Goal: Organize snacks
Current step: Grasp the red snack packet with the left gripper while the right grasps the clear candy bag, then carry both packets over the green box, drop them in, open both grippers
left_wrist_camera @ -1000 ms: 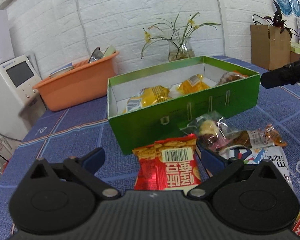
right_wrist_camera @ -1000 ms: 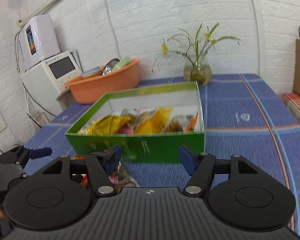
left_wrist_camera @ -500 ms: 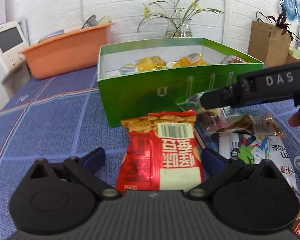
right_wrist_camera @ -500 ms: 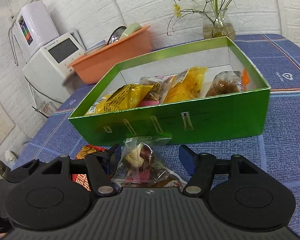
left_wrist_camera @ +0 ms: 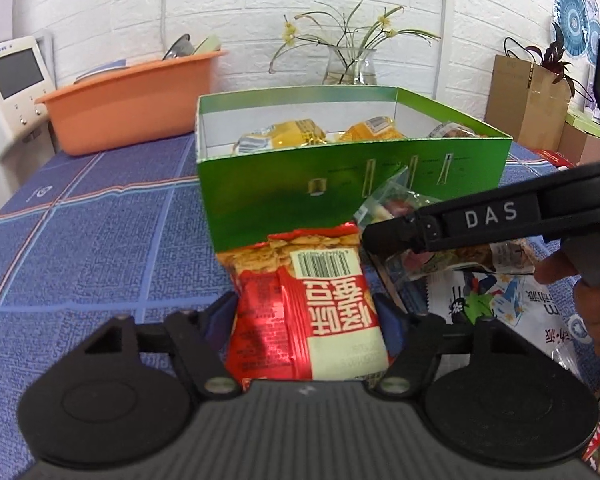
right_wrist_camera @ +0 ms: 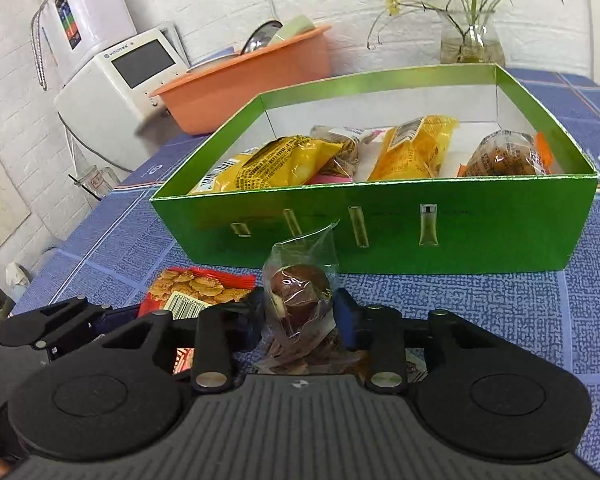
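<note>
Both tongs have just been closing, each on its own snack. The left gripper [left_wrist_camera: 306, 316] has its blue pads against the sides of a shiny red foil biscuit packet [left_wrist_camera: 304, 300], pinched mid-body, probably so it lifts without flopping. The right gripper [right_wrist_camera: 298, 312] has narrowed onto a clear plastic wrapper holding a brown cake [right_wrist_camera: 300, 300], its jaws pressing the film. Both packets lie on the blue patterned tablecloth [left_wrist_camera: 100, 240], just before the open green cardboard box [right_wrist_camera: 380, 232], their likely destination, already holding yellow packets. Beyond stand an orange plastic basin [left_wrist_camera: 136, 96], a glass flower vase [left_wrist_camera: 350, 66] and a white brick wall
</note>
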{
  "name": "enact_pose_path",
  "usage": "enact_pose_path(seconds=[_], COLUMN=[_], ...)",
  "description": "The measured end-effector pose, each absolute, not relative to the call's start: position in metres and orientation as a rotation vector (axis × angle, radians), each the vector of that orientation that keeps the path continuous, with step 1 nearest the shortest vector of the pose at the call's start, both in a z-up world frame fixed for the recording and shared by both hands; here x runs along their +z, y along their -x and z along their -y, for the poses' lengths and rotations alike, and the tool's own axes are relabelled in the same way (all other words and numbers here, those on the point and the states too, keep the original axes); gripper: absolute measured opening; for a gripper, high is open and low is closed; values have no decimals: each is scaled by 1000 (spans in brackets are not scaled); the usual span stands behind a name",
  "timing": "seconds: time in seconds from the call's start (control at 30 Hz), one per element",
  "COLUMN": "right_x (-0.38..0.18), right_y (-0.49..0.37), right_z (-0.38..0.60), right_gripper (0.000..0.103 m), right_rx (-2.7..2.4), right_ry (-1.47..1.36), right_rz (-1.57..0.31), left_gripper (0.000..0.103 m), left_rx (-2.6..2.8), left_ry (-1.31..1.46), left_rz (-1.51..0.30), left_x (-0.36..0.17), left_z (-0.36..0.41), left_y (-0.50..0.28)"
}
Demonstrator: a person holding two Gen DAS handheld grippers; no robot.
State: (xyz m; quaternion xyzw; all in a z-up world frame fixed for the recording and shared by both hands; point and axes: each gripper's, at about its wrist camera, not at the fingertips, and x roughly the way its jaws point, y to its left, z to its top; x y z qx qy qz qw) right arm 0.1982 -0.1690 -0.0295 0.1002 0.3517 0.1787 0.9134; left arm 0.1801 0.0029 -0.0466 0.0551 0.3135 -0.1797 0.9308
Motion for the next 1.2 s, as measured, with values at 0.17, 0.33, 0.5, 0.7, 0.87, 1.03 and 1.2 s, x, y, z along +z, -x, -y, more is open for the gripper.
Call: enact_pose_path(seconds=[0.17,0.33,0.5,0.7,0.87,1.03,1.2], right_x=[-26,-17,-15,3,40,63,93], right_y=[-188,-181,-177,-160,-127,-105,-127], right_z=[176,182,177,170,181,208,229], right_gripper=[62,62,62,62,61,62,63], right_rx=[397,442,555,621,495,343,278], right_ry=[-257,-318,-438,-496,-369,-311,-338], right_rz=[-670,-642,-669,-587,-326,-172,-152], left_gripper=[71,71,71,71,71,71,71], left_rx=[-309,-218,-130,-69,-110,-167,-262], left_ry=[-57,19,35,51,3,-38,-90], left_rz=[-653,-638,-614,-560,-479,-390,-330], left_x=[-44,-36,-30,-12,11,40,73], left_z=[-23,-52,-75,-90,-79,-61,-22], left_y=[-166,-144,-126,-123,-123,-135,-172])
